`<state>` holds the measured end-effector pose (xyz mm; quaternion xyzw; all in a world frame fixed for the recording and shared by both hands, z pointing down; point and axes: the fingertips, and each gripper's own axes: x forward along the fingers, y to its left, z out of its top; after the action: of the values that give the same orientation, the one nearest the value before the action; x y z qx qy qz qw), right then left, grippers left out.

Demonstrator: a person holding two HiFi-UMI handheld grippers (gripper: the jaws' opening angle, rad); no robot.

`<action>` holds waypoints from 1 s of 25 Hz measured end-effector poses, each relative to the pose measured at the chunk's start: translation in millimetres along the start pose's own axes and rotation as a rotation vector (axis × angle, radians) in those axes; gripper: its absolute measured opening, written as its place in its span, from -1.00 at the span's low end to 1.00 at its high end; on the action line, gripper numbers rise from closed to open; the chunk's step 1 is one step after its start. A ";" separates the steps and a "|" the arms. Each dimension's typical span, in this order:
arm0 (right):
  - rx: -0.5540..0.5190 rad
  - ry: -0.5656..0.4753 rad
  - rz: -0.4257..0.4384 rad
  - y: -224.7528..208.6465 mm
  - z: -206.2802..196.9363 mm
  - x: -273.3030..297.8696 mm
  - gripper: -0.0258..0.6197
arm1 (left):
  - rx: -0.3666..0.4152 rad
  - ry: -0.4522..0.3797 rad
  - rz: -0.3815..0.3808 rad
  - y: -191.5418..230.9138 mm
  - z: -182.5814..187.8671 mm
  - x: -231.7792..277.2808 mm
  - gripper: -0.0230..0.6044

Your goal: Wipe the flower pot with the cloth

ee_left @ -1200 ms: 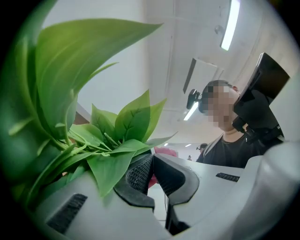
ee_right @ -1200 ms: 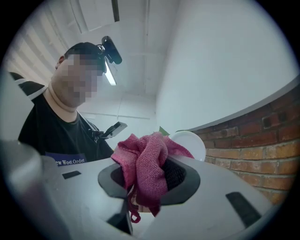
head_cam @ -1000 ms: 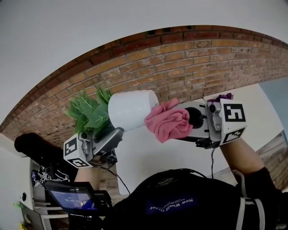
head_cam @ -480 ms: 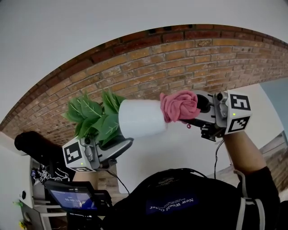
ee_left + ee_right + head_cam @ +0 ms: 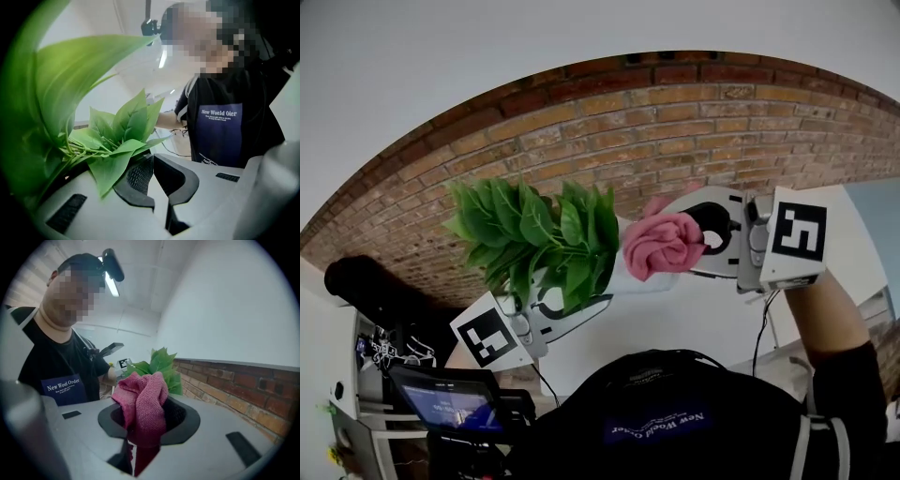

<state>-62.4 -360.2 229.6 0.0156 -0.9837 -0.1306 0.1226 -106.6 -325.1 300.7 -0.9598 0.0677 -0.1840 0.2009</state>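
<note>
Holds the white round flower pot (image 5: 630, 277) up in the air before the red brick wall (image 5: 703, 122), tipped on its side. Against a second ago, finds it rolled over and a little lower, with its bushy green artificial leaves (image 5: 539, 234) swung toward the head camera and now hiding nearly all of the white wall that lay bare before.

Keeps the left gripper (image 5: 153, 164) all but shut on the thin rim of the pot, among the leaf stems. Keeps the right gripper (image 5: 149, 416) closed on the bunched pink knitted cloth (image 5: 661, 246), set against the end of the pot away from the leaves, much as before.

Suggests, as a judgement, a pot being turned under the cloth to bring a fresh face round, so a wipe in mid-course rather than finished.

Reads "New World Order", as near as can be made out, in white letters on a blue patch of the person's black shirt (image 5: 661, 427). Shows only black-and-white square patterns on the marker cubes (image 5: 797, 234) of the grippers, no words. Leaves the small lit screen (image 5: 450, 412) at lower left too tiny to read.
</note>
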 end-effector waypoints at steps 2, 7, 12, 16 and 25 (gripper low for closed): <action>-0.021 0.030 0.030 7.0 3.5 9.4 -0.58 | 0.033 -0.001 -0.019 -5.3 0.9 2.4 -0.90; -0.003 0.030 0.070 -0.1 6.4 13.3 -0.58 | 0.014 -0.081 -0.030 -9.2 6.0 -6.5 -0.89; 0.050 0.018 0.097 -8.8 4.3 10.9 -0.58 | -0.024 -0.172 -0.034 -11.8 10.0 -18.5 -0.89; 0.114 -0.004 0.132 -15.1 3.6 9.2 -0.58 | -0.038 -0.231 -0.041 -16.3 9.7 -26.9 -0.89; 0.317 -0.213 0.228 -25.5 12.0 -7.1 -0.58 | -0.065 -0.356 -0.063 -23.7 21.0 -39.9 -0.89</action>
<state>-58.5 -381.3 210.1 -0.0904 -0.9947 0.0394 0.0278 -134.1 -287.9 279.6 -0.9848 0.0070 -0.0150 0.1727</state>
